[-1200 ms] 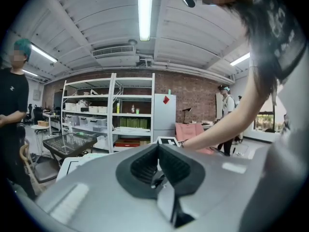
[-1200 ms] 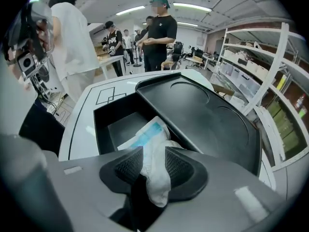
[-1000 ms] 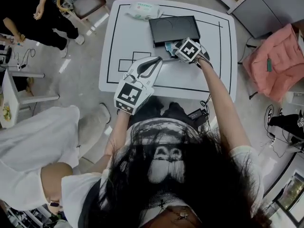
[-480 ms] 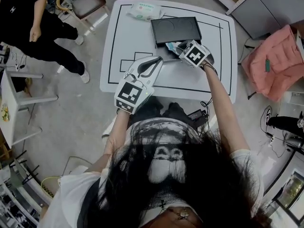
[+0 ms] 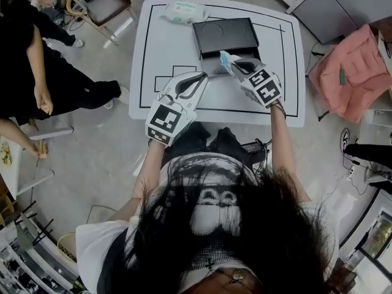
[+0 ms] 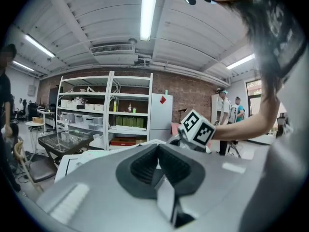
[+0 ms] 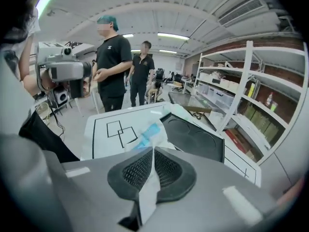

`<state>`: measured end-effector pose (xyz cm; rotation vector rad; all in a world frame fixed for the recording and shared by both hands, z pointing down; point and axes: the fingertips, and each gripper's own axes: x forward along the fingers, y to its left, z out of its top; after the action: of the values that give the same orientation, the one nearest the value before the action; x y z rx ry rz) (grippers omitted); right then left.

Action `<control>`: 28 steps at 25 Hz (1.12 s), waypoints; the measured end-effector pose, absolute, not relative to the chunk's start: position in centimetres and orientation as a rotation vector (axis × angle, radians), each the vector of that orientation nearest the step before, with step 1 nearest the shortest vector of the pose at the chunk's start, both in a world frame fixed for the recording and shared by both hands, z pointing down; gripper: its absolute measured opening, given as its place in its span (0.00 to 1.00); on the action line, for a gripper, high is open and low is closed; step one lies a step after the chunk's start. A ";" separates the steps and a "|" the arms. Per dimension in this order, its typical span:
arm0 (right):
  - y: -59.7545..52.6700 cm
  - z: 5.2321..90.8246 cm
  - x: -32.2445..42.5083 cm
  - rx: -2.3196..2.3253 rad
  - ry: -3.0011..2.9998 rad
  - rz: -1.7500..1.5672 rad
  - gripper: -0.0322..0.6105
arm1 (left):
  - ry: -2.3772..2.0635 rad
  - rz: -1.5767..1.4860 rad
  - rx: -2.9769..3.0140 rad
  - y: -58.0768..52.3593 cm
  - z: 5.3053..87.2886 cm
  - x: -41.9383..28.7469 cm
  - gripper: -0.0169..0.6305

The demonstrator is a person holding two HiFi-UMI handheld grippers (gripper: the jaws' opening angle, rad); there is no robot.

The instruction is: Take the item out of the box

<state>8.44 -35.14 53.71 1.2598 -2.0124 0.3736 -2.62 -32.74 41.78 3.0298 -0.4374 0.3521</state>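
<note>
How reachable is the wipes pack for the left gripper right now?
Likely yes. The left gripper is empty, fingers together, and only bare table lies between it and the wipes pack; the black box sits off to the right. It must open first.

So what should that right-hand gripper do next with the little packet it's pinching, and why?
Probably carry it sideways and lower it onto a free part of the table. The right gripper is shut on the packet, held up beside the black box, so only setting it down seems left.
</note>
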 end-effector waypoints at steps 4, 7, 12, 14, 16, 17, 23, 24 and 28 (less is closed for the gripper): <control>-33.6 51.3 7.9 1.415 -2.046 0.373 0.07 | -0.402 0.363 3.033 -32.8 42.1 -2.4 0.03; -32.1 50.1 7.8 1.506 -2.056 0.375 0.07 | -0.373 0.362 3.036 -32.4 42.2 -2.0 0.03; -29.6 49.2 7.7 1.589 -2.053 0.386 0.07 | -0.351 0.366 3.041 -31.4 42.5 -1.4 0.03; -28.6 49.1 7.6 1.607 -2.058 0.394 0.07 | -0.343 0.372 3.042 -30.8 42.5 -1.1 0.03; -27.6 49.0 7.6 1.617 -2.063 0.403 0.07 | -0.338 0.375 3.044 -30.2 42.4 -0.7 0.03; -27.2 48.9 7.6 1.622 -2.065 0.406 0.06 | -0.336 0.375 3.046 -29.8 42.3 -0.6 0.03; -23.8 48.3 8.0 1.656 -2.090 0.403 0.07 | -0.355 0.381 3.053 -27.0 42.0 0.1 0.03; -23.2 48.1 8.1 1.661 -2.100 0.402 0.07 | -0.363 0.380 3.052 -26.4 42.0 0.2 0.03; -20.8 47.2 8.2 1.687 -2.139 0.395 0.07 | -0.397 0.382 3.055 -23.8 41.7 0.7 0.03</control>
<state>8.24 -20.81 47.21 1.6874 -2.1388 0.3954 0.66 -23.84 41.68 3.0552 -0.3971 0.3817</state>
